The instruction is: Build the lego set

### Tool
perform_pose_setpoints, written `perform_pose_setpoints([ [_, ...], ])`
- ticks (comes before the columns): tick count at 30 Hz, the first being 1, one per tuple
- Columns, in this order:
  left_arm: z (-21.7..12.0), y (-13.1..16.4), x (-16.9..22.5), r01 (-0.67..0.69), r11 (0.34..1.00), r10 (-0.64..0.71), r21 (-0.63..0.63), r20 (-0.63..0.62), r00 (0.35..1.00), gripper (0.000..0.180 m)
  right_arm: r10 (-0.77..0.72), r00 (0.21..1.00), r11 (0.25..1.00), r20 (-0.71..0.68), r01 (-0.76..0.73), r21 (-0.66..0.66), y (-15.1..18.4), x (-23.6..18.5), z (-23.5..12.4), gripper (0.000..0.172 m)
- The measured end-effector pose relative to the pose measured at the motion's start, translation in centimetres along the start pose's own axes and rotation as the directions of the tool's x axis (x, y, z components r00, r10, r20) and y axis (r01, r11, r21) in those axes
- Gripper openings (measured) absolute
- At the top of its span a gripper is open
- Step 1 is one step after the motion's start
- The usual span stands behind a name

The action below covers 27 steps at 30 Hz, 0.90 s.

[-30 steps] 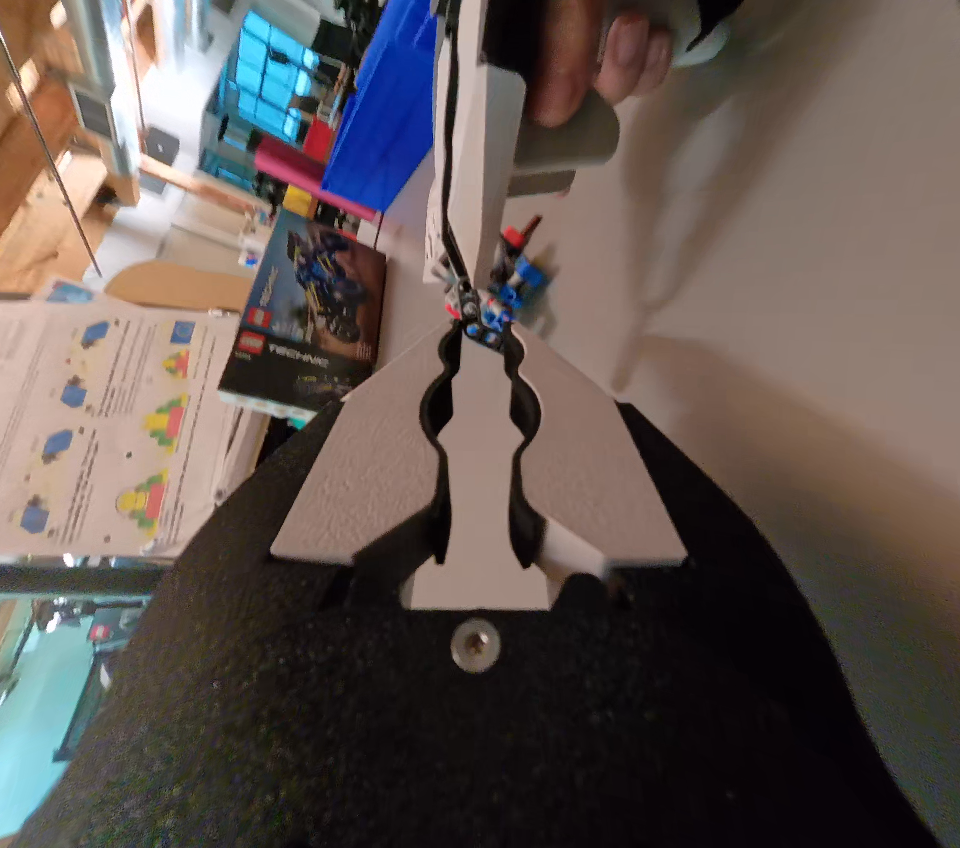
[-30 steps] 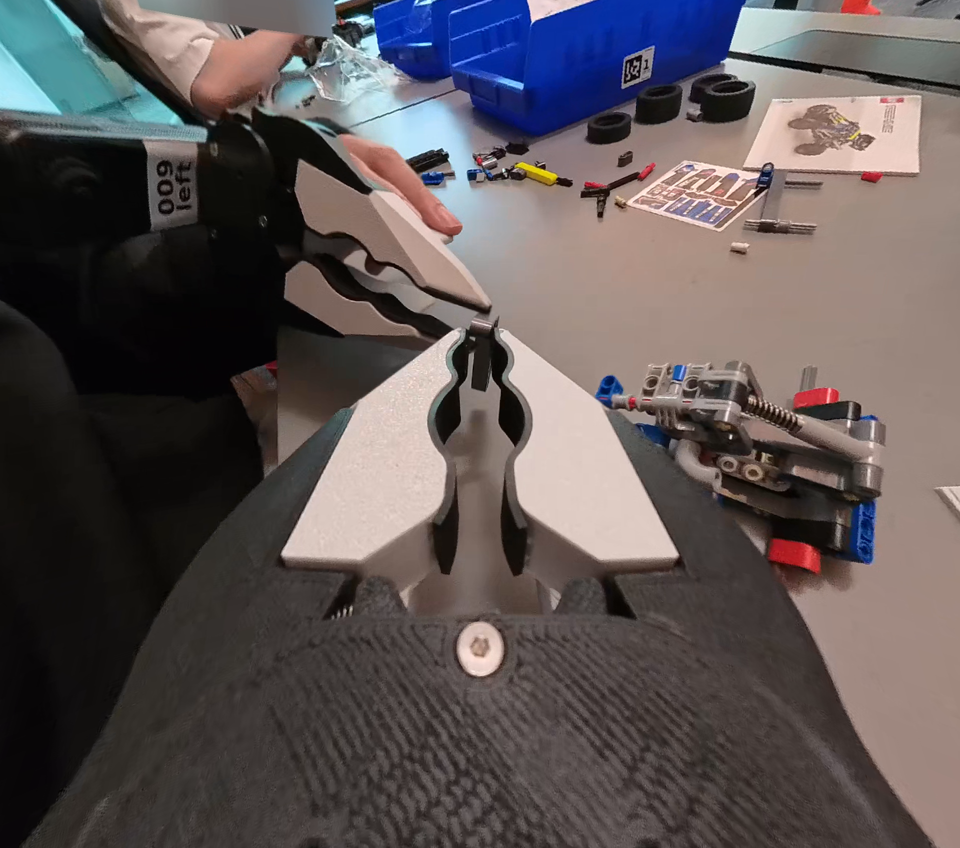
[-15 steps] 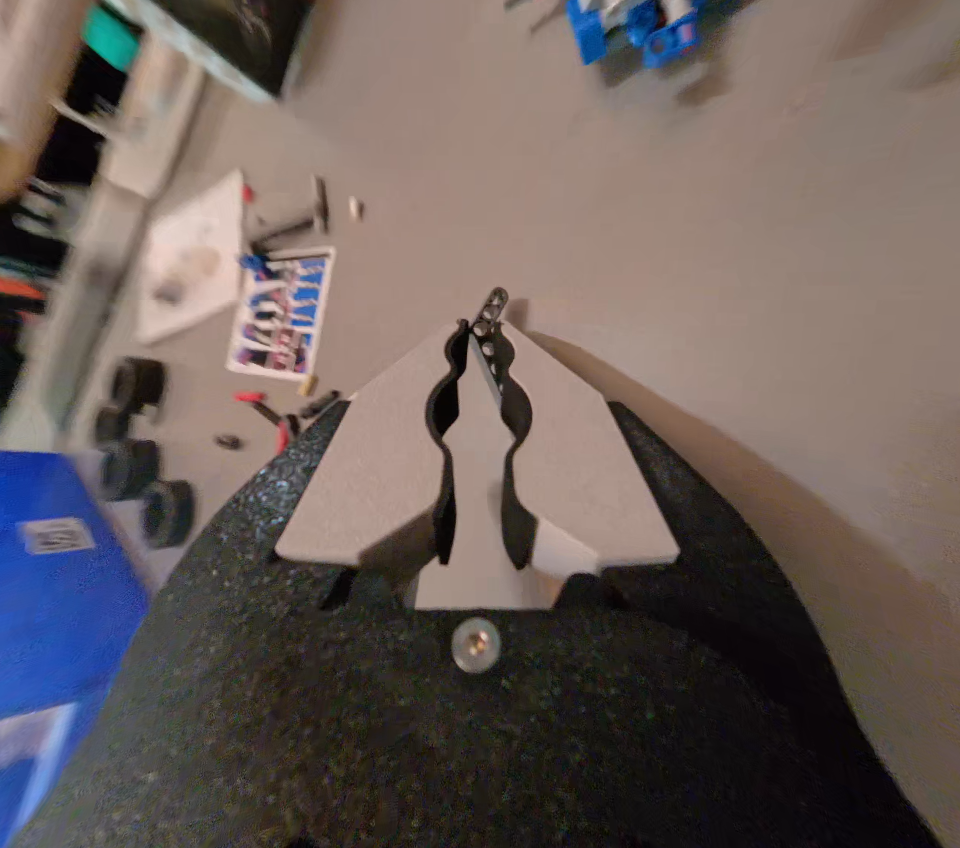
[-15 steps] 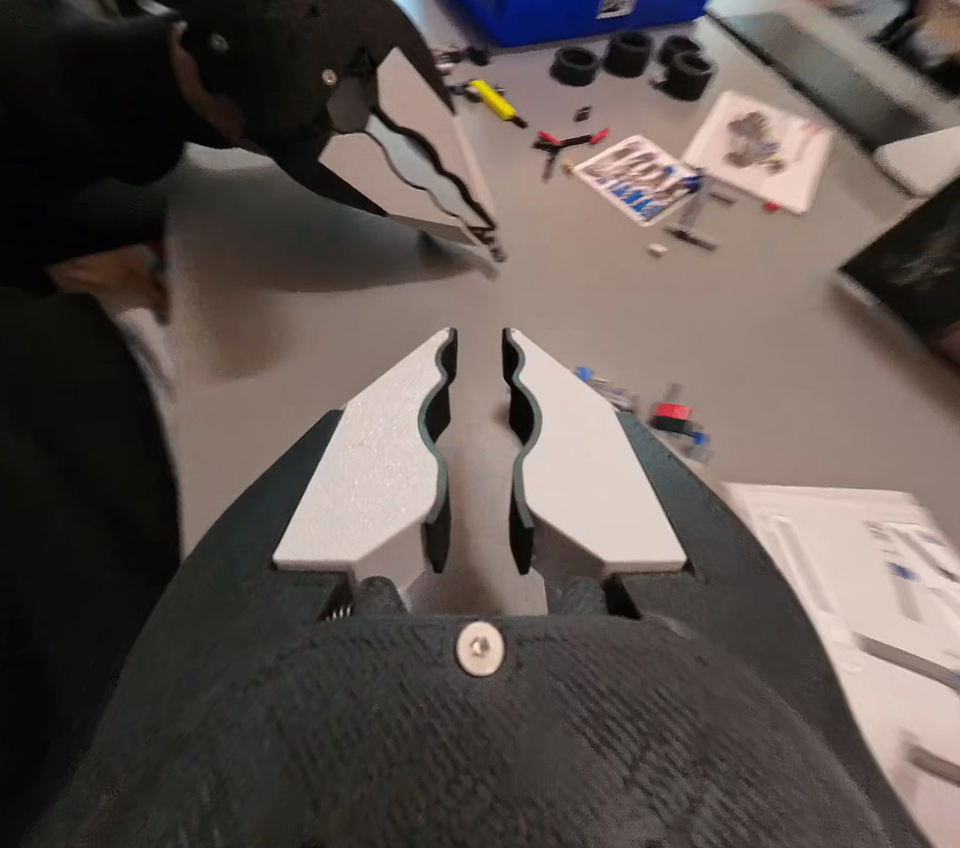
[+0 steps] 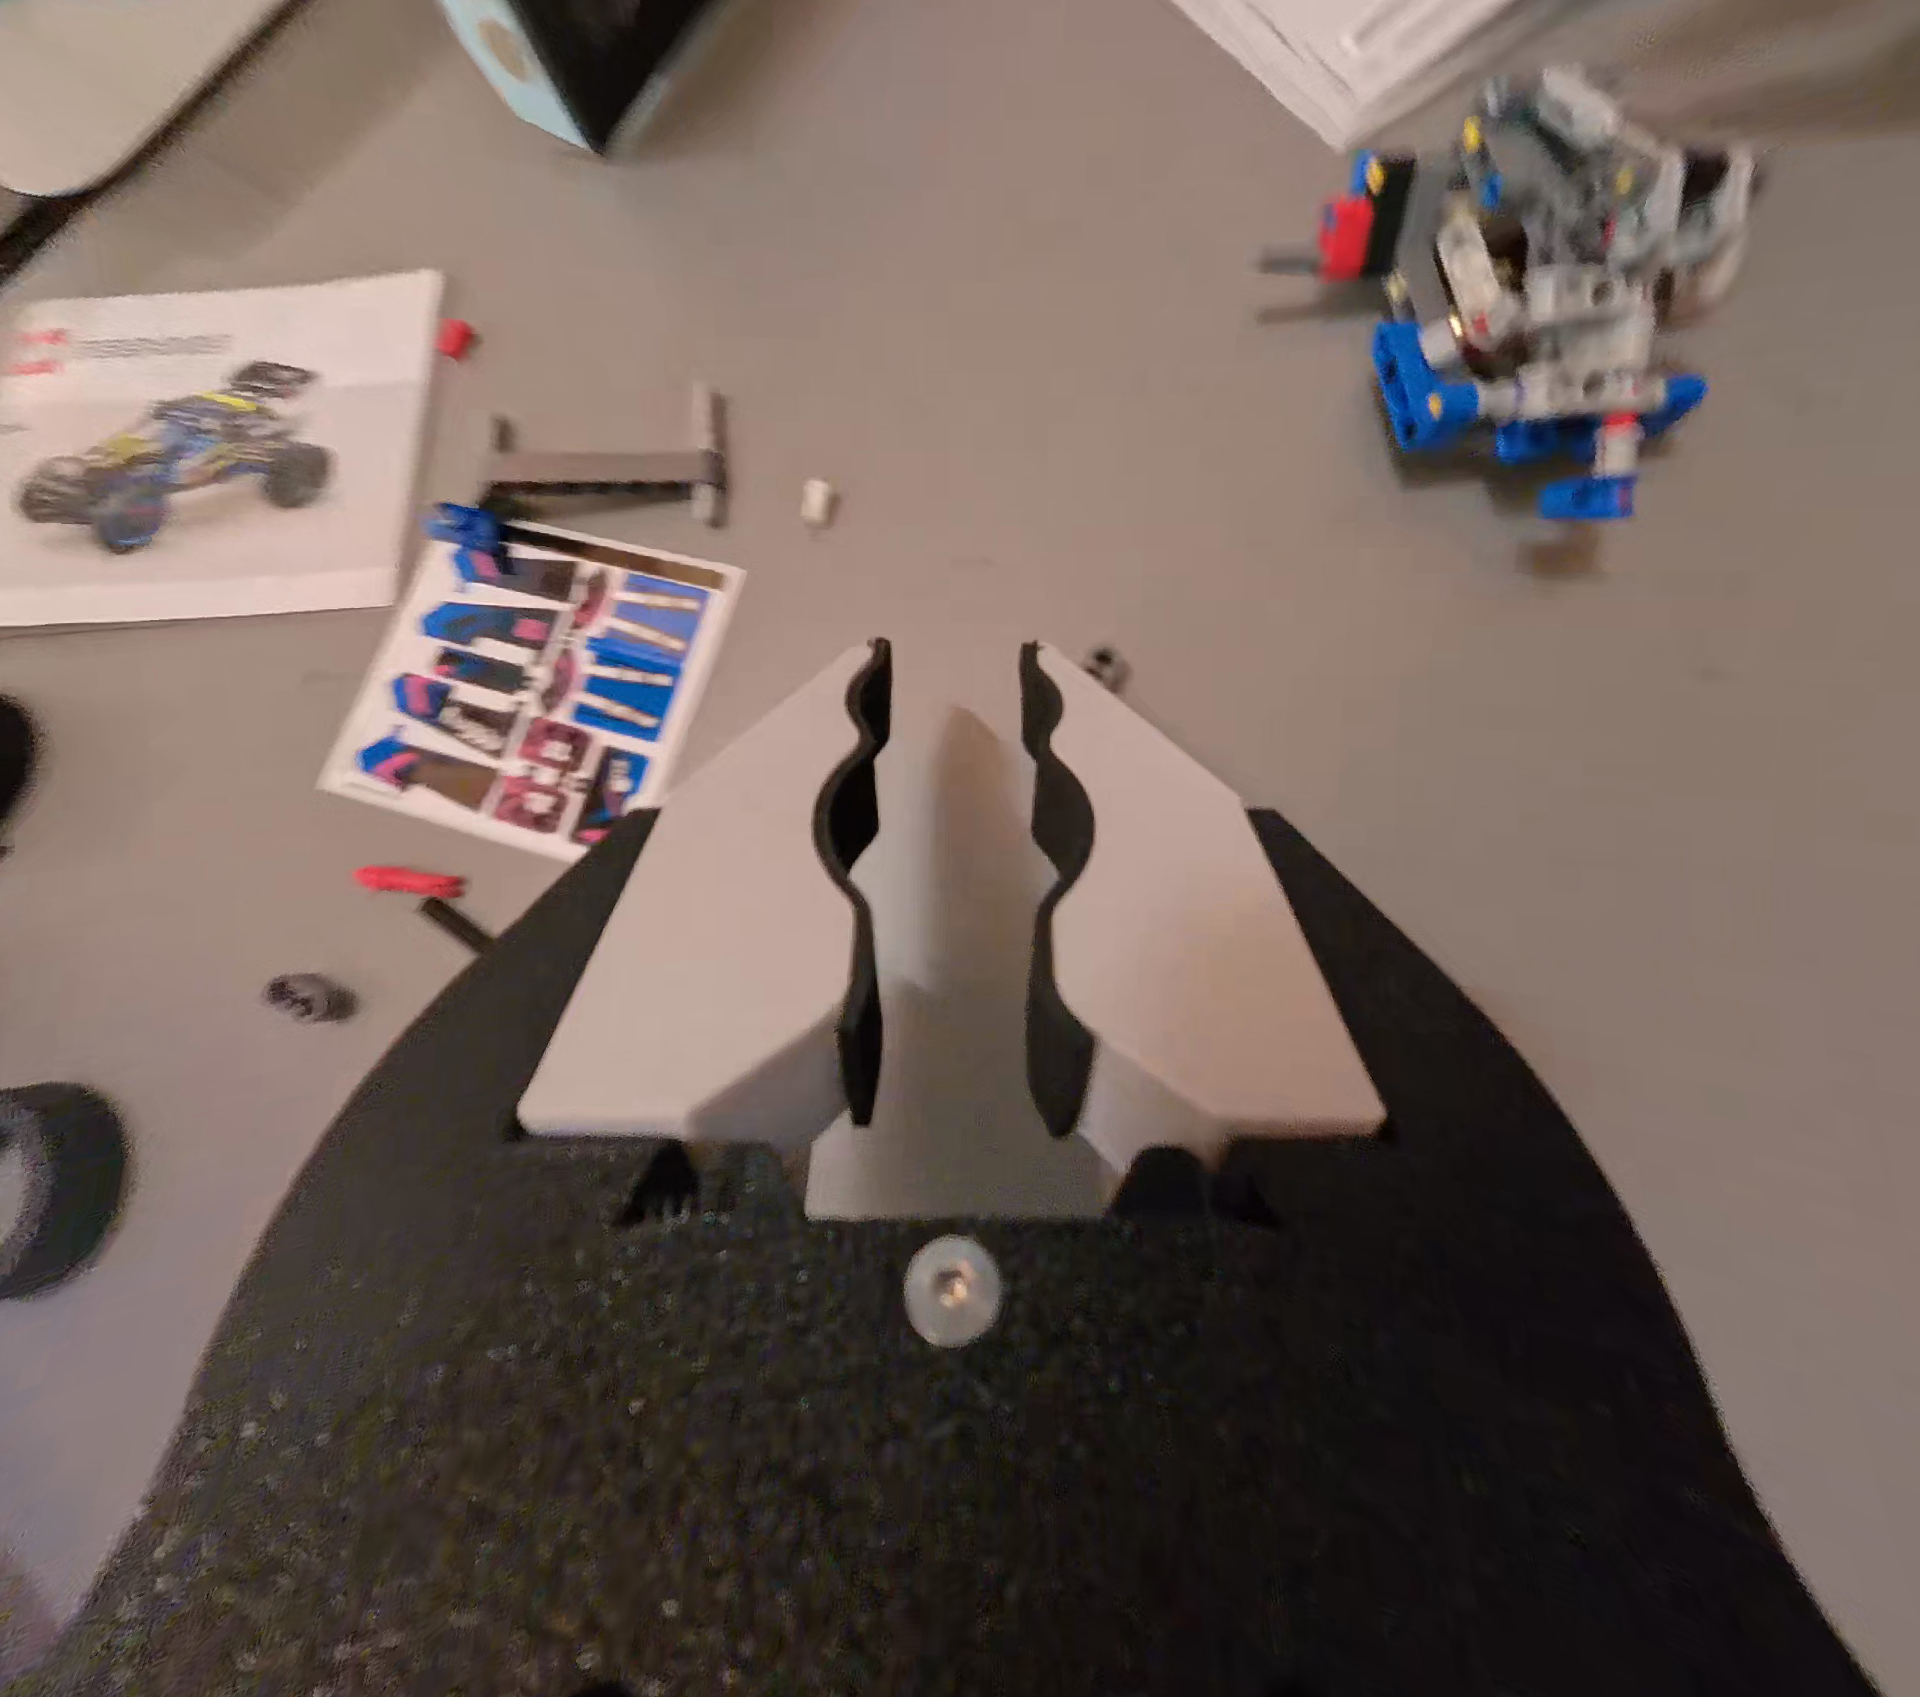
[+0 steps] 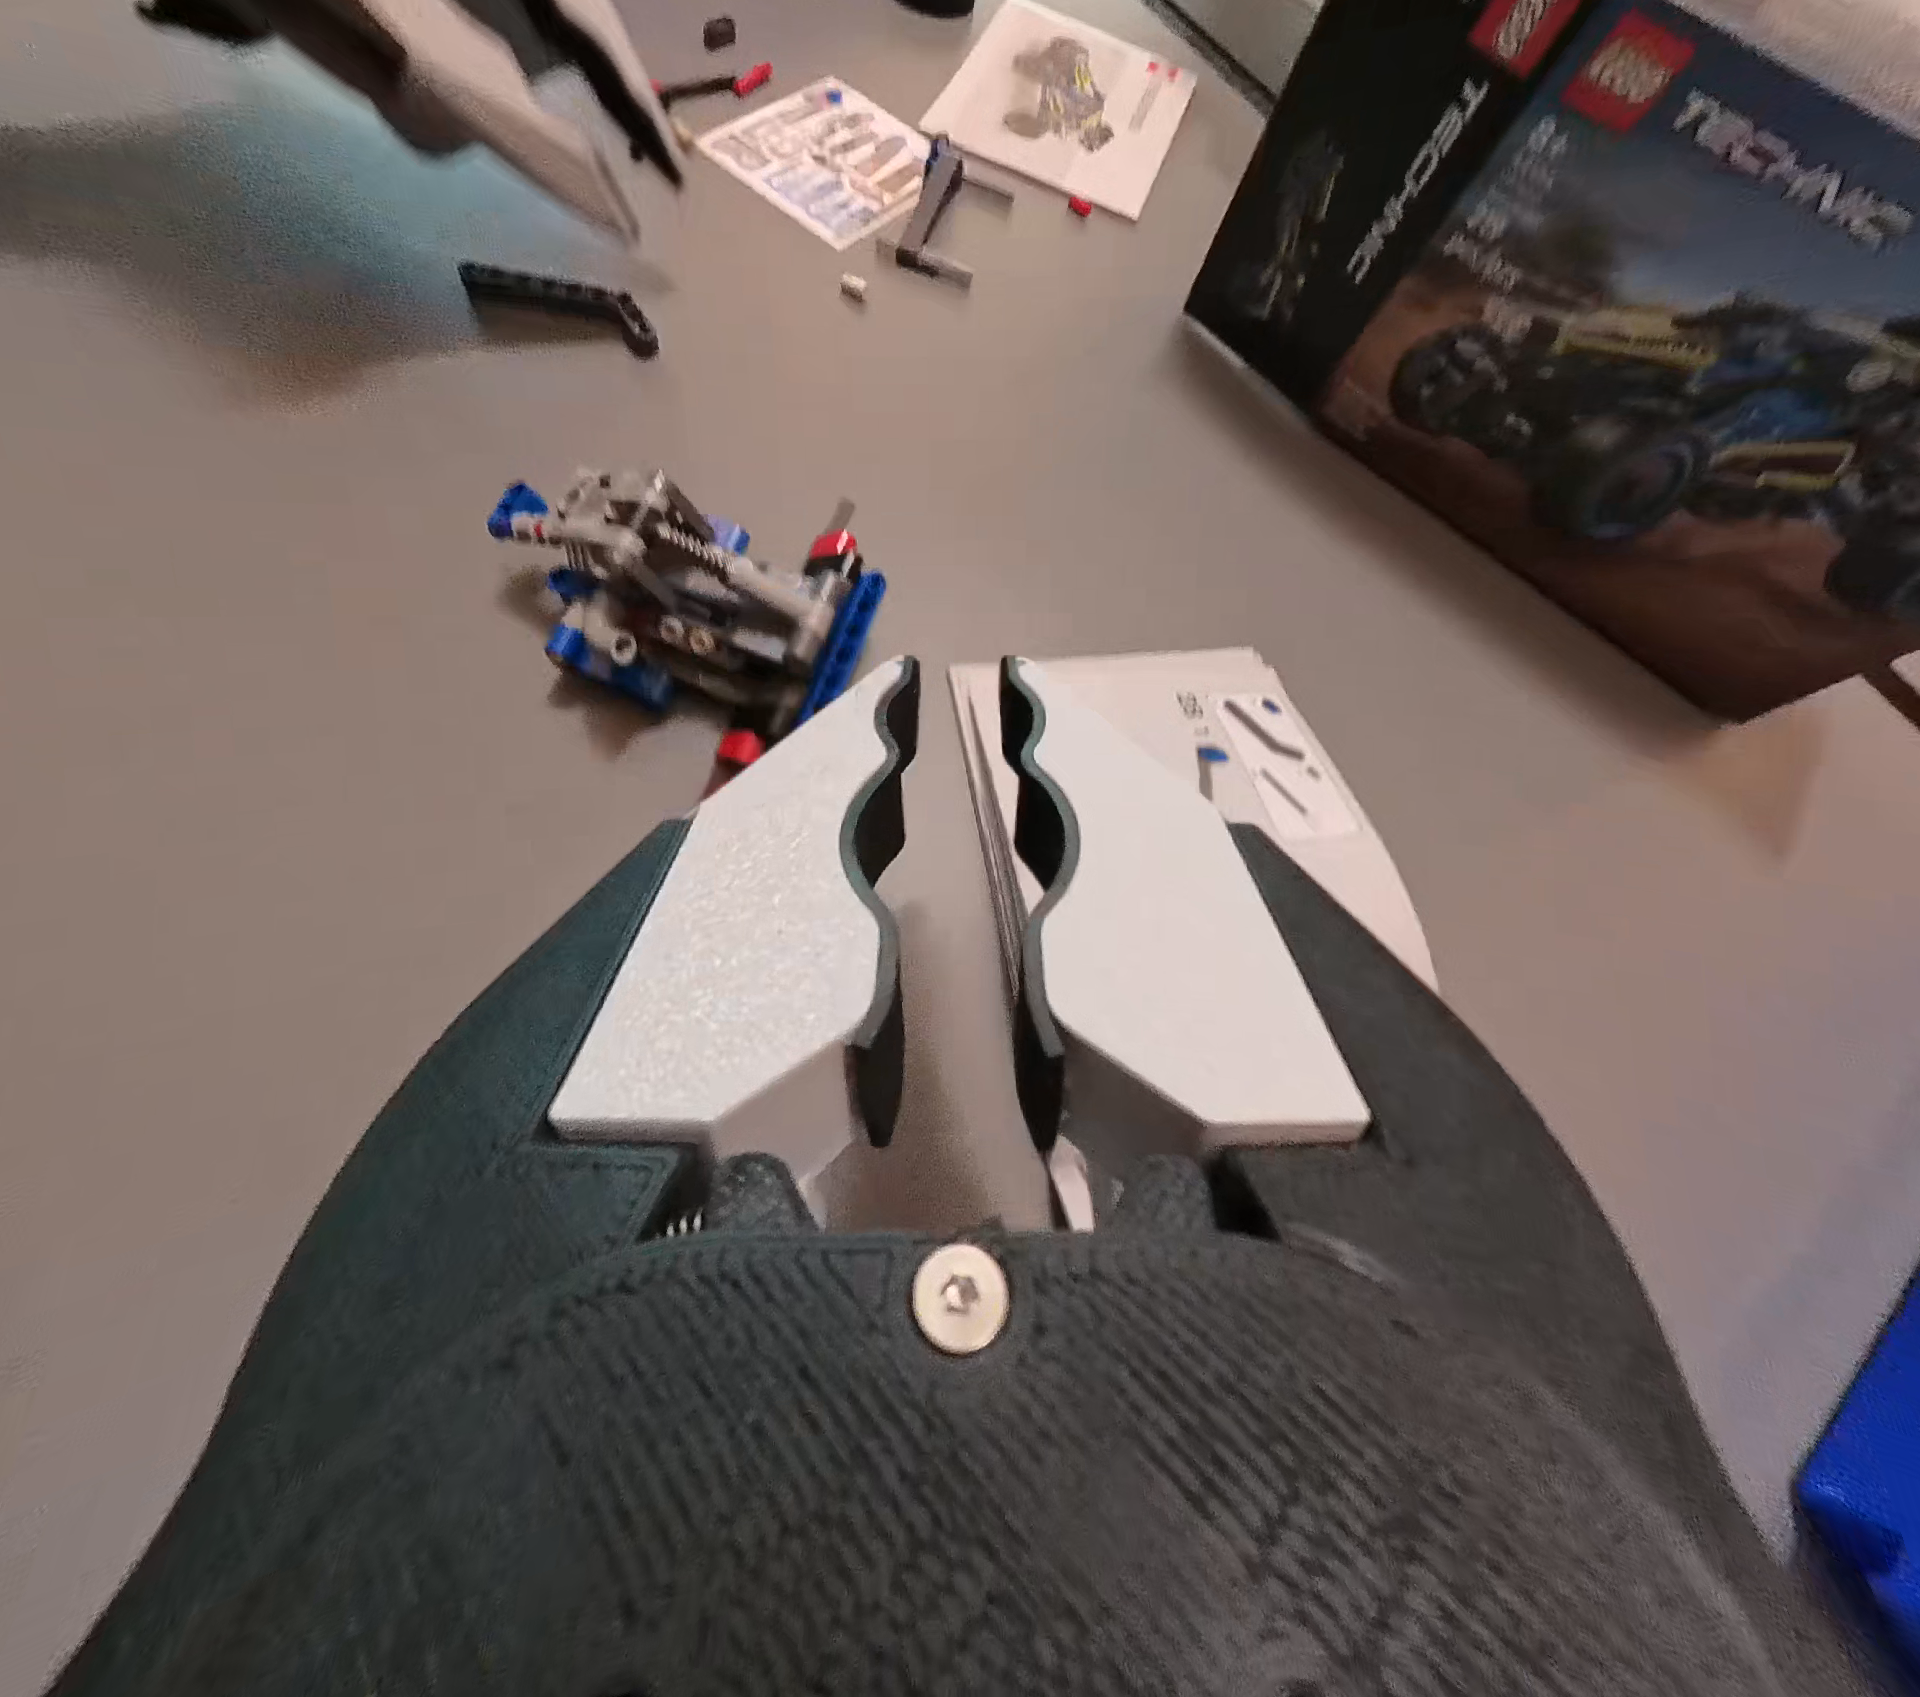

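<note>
Beside both open grippers: printed toy box (image 6: 1621, 276).

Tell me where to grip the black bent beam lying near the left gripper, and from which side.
Grip the black beam on its long straight run, not the short angled end. It lies flat on the table with bare surface either side, so come from above, fingers straddling its narrow width. The left gripper hangs open just above it; the sticker sheet lies beyond.
</note>
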State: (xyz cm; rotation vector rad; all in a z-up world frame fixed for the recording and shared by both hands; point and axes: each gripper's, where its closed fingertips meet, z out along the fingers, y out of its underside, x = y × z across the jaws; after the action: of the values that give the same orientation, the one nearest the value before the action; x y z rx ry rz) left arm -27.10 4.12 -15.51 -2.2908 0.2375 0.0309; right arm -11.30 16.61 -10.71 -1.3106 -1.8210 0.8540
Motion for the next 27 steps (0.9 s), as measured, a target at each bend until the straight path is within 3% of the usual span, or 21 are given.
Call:
perform_pose_setpoints([
  [3,-0.5,-0.4,-3.9,0.197,0.980,-0.194,-0.028,0.078,0.978,0.024,0.031,0.998,1.000,-0.049,-0.031,-0.003,1.3,2.1,-1.5,0.013],
  [6,1.4,-1.3,-7.5,0.338,0.941,-0.334,0.008,0.176,0.926,0.029,0.075,0.994,0.997,-0.074,-0.073,0.025,2.0,3.5,-2.7,0.013],
  [11,6.2,-2.0,-8.7,0.582,0.813,-0.572,-0.018,0.164,0.804,0.037,0.065,0.993,0.998,-0.099,-0.065,0.000,3.1,4.2,-3.8,0.015],
  [13,7.0,-1.2,-10.1,0.601,0.799,-0.578,-0.024,0.246,0.778,0.037,0.048,0.991,0.999,-0.121,-0.050,-0.013,3.4,4.4,-4.2,0.015],
  [15,7.3,-1.7,-9.9,0.575,0.818,-0.556,-0.014,0.237,0.797,0.014,0.041,0.992,0.999,-0.123,-0.044,-0.021,3.8,4.4,-4.6,0.016],
  [17,7.2,-1.8,-8.9,0.482,0.875,-0.459,-0.047,0.239,0.856,0.005,0.037,0.991,0.999,-0.126,-0.041,-0.024,4.4,4.5,-5.0,0.017],
  [19,6.7,-2.4,-7.8,0.349,0.936,-0.330,-0.050,0.226,0.916,0.005,0.048,0.989,0.998,-0.139,-0.053,-0.033,5.1,4.8,-5.4,0.017],
  [22,5.3,-2.9,-7.2,0.216,0.976,-0.202,-0.034,0.244,0.949,0.005,0.069,0.987,0.997,-0.142,-0.074,-0.032,5.8,4.7,-5.7,0.017],
  [27,2.1,-7.3,-5.1,-0.069,0.981,0.016,0.183,0.275,0.961,0.005,0.079,0.986,0.997,-0.147,-0.081,-0.002,5.5,4.5,-6.0,0.017],
])
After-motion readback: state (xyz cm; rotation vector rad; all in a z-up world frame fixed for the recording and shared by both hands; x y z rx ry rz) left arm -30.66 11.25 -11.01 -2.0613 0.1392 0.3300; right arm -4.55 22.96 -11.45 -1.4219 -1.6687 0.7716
